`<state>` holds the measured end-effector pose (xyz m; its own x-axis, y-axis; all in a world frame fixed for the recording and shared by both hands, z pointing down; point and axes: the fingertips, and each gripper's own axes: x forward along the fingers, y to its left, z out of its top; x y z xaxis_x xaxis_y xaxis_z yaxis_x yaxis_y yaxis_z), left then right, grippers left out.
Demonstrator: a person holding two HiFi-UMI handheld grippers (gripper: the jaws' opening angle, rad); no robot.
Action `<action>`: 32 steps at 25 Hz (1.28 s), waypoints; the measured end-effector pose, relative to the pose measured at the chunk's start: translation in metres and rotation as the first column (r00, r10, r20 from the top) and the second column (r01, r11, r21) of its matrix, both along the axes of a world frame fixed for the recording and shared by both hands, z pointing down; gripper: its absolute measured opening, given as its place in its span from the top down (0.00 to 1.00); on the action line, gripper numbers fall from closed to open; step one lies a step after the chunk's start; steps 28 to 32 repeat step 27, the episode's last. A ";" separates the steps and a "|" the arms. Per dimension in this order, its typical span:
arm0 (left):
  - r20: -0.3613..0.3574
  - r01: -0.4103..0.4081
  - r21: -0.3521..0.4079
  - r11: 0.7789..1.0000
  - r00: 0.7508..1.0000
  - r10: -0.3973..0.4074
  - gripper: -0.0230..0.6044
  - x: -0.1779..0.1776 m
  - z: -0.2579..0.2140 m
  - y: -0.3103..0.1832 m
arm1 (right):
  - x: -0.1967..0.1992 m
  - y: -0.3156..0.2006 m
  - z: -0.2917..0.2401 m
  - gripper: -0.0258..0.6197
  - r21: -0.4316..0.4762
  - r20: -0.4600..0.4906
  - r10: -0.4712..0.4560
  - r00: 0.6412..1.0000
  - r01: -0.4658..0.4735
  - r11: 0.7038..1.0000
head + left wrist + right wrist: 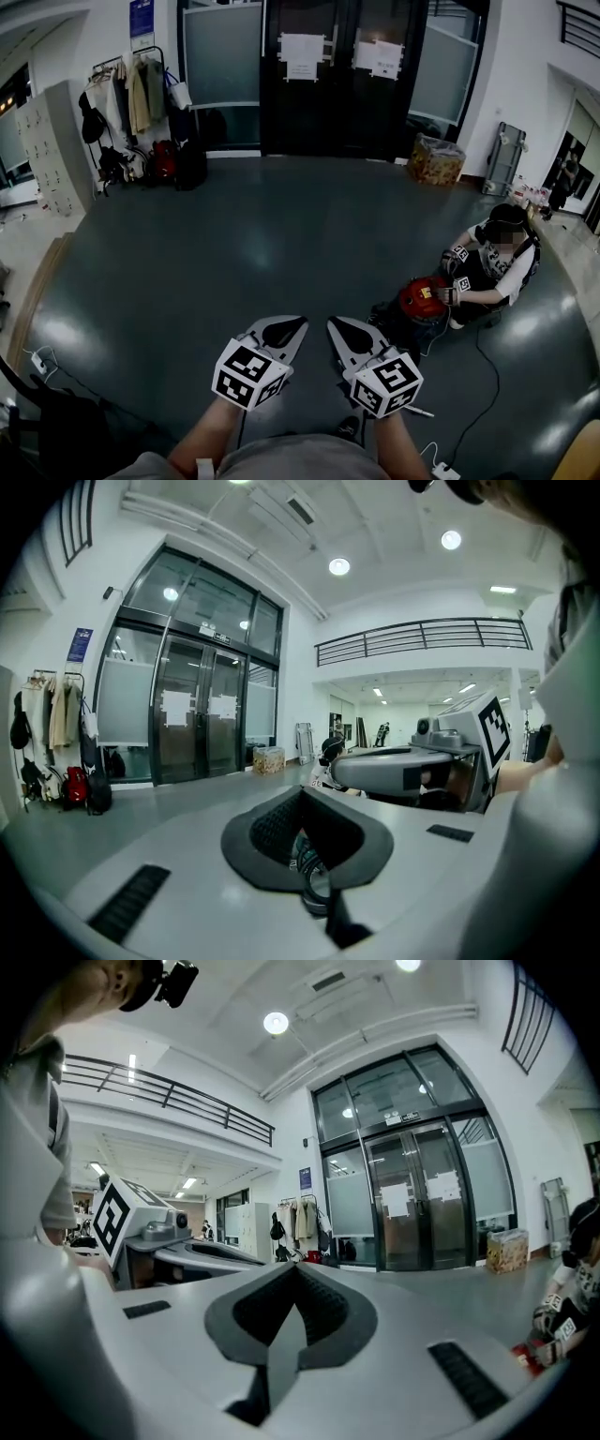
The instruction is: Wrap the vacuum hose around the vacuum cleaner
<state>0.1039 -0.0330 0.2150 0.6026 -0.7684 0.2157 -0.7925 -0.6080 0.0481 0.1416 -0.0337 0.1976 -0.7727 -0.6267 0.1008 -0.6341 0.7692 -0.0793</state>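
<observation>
The red vacuum cleaner (423, 297) sits on the dark floor to the right, and a crouching person (495, 264) has their hands on it. Dark parts lie around its base; I cannot make out the hose clearly. My left gripper (298, 325) and right gripper (336, 325) are held side by side low in the head view, well short of the vacuum. Both are shut with nothing between their jaws. The left gripper view shows its shut tips (302, 794) and the right gripper (422, 761) beside them. In the right gripper view the shut tips (295, 1269) point at the doors, with the vacuum (525, 1358) at the right edge.
A black cable (487, 375) runs over the floor from the vacuum towards a white power strip (445, 472). A coat rack (131, 103) with bags stands at the back left, and a patterned box (436, 159) by the glass doors (347, 75). A dark bag (56, 431) lies at my lower left.
</observation>
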 end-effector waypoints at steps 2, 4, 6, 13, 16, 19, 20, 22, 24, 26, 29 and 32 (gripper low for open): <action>0.000 0.003 0.008 1.000 1.000 -0.003 0.95 -0.001 -0.003 -0.002 | 0.000 -0.001 -0.006 0.95 0.006 0.015 -0.003 1.000 0.003 1.000; -0.004 0.005 0.012 1.000 1.000 -0.005 0.95 -0.001 -0.005 -0.004 | -0.001 -0.003 -0.009 0.95 0.013 0.015 -0.005 1.000 0.005 1.000; -0.008 0.008 0.011 1.000 1.000 -0.008 0.95 -0.001 -0.004 -0.004 | -0.001 -0.002 -0.008 0.95 0.013 0.010 -0.009 1.000 0.008 1.000; -0.009 0.007 0.013 1.000 1.000 -0.007 0.95 -0.002 -0.006 -0.007 | -0.002 -0.005 -0.007 0.95 0.012 0.001 -0.009 1.000 0.009 1.000; -0.012 0.004 0.008 1.000 1.000 -0.004 0.95 -0.003 -0.003 -0.007 | -0.004 -0.005 -0.006 0.95 0.019 -0.001 -0.012 1.000 0.012 1.000; -0.014 0.003 0.000 1.000 1.000 -0.003 0.95 -0.003 0.001 -0.007 | -0.004 -0.005 -0.005 0.95 0.022 -0.002 -0.011 1.000 0.012 1.000; -0.015 0.002 -0.003 1.000 1.000 -0.002 0.95 -0.003 0.002 -0.007 | -0.005 -0.005 -0.005 0.95 0.023 -0.002 -0.011 1.000 0.011 1.000; -0.017 -0.002 -0.007 1.000 1.000 0.002 0.95 -0.004 0.002 -0.007 | -0.005 -0.004 -0.005 0.95 0.025 -0.006 -0.013 1.000 0.013 1.000; -0.019 -0.008 -0.010 1.000 1.000 0.008 0.95 -0.002 0.002 -0.006 | -0.004 -0.004 -0.005 0.95 0.028 -0.013 -0.015 1.000 0.015 0.999; -0.020 -0.013 -0.012 1.000 1.000 0.012 0.95 0.001 0.001 -0.008 | 0.000 -0.005 -0.006 0.95 0.029 -0.018 -0.015 1.000 0.015 0.999; -0.020 -0.015 -0.012 1.000 1.000 0.014 0.95 0.003 0.001 -0.008 | 0.001 -0.006 -0.007 0.95 0.030 -0.019 -0.015 1.000 0.015 0.999; -0.020 -0.015 -0.012 1.000 1.000 0.014 0.95 0.003 0.001 -0.008 | 0.001 -0.006 -0.007 0.95 0.030 -0.019 -0.015 1.000 0.015 0.999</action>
